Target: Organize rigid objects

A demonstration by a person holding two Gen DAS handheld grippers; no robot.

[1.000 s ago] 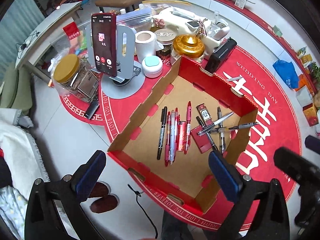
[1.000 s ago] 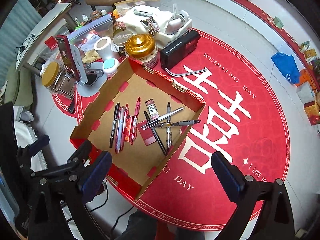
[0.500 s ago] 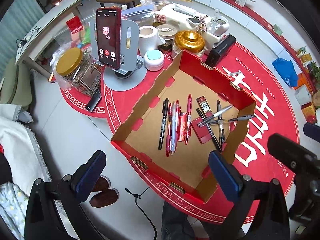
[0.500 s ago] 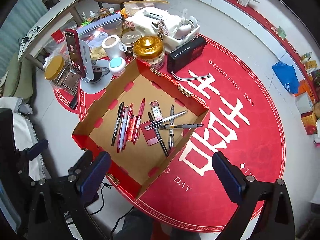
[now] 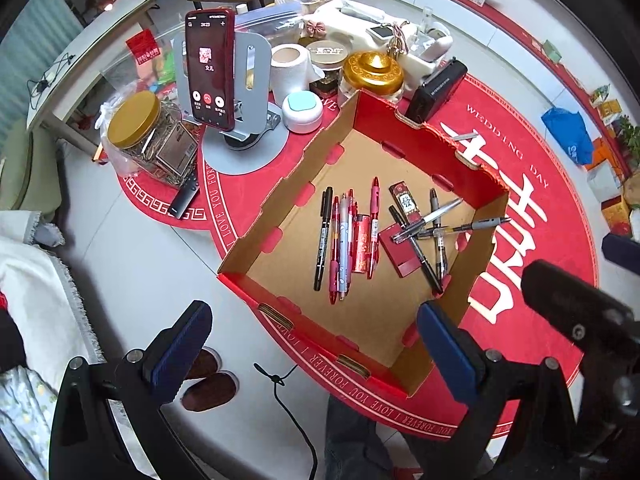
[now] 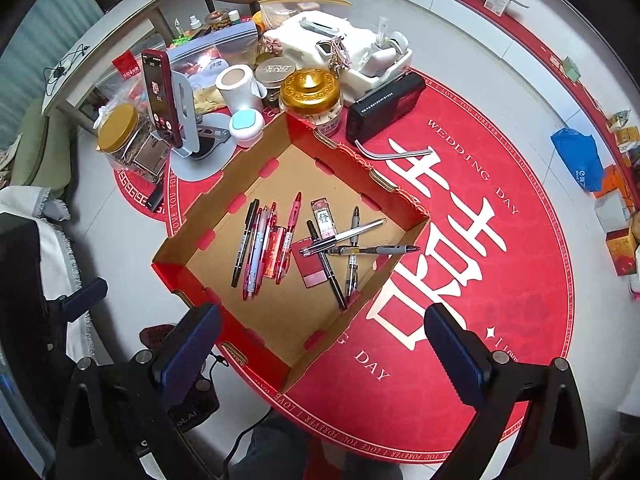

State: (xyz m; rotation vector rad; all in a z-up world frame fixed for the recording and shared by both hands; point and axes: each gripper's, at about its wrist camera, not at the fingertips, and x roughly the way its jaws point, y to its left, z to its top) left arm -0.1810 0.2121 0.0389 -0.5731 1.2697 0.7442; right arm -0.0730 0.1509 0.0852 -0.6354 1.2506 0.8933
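A red cardboard tray (image 5: 420, 148) lies on a round red mat. Inside, several pens (image 5: 344, 240) lie side by side on the left, with a small red box among them. To their right, more pens (image 5: 432, 224) lie crossed over a red card and a small printed box. One grey pen (image 6: 376, 249) rests over the tray's right rim. My left gripper (image 5: 312, 320) hovers open above the tray's near corner. My right gripper (image 6: 324, 320) hovers open above the near right wall. Neither holds anything.
Behind the tray stand a phone on a grey stand (image 5: 210, 76), a gold-lidded jar (image 5: 136, 128), a paper roll (image 5: 288, 64), a gold-topped jar (image 5: 374, 74) and a black radio (image 5: 436, 90). A bent metal strip (image 6: 396, 156) lies on the mat (image 6: 500, 280). Shoes (image 5: 208, 388) and a cord lie below.
Both grippers have drifted slightly, so the scene shifts a little in each view. The pens and tray have not moved. Both grippers stay open.
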